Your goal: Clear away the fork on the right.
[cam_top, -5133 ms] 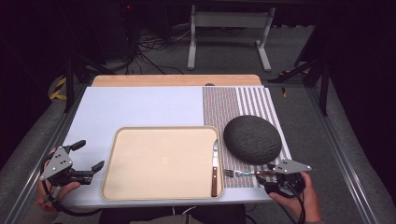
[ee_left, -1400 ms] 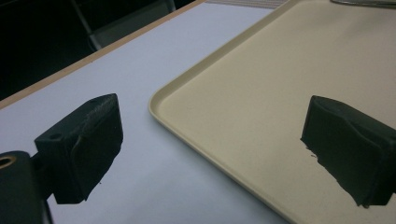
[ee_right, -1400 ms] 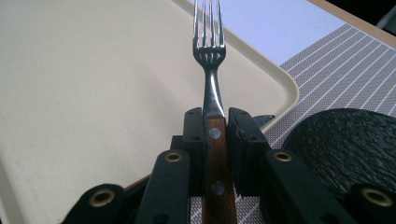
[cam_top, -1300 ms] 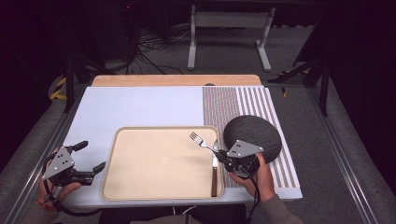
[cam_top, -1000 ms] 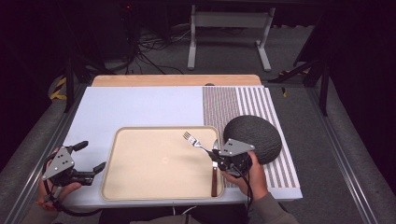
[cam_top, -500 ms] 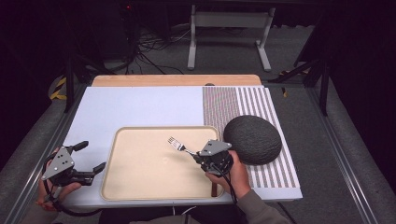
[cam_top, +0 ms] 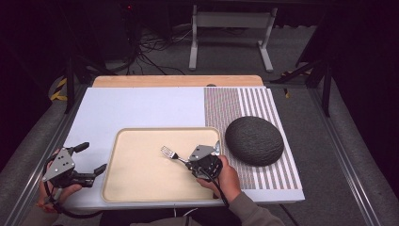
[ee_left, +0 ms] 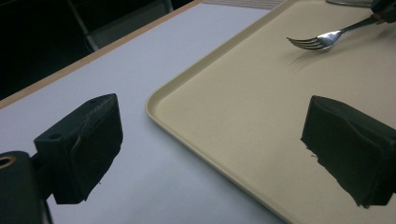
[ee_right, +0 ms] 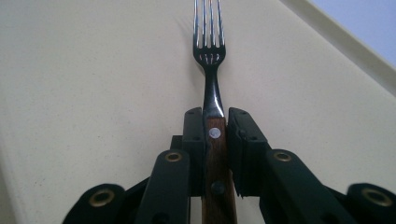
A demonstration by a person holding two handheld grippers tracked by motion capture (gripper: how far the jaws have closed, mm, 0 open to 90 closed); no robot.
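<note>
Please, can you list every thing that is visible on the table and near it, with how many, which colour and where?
fork: 1, silver with brown wooden handle, over the tray, held by its handle
tray: 1, beige, front middle of the table
knife: 1, tip showing at the tray's right edge behind the right gripper
round pad: 1, dark grey, on the striped mat
striped mat: 1, brown and white, right part of the table
table: 1, pale blue-white top, wooden far edge
left gripper: 1, black, open, left of the tray
right gripper: 1, black, shut on the fork
</note>
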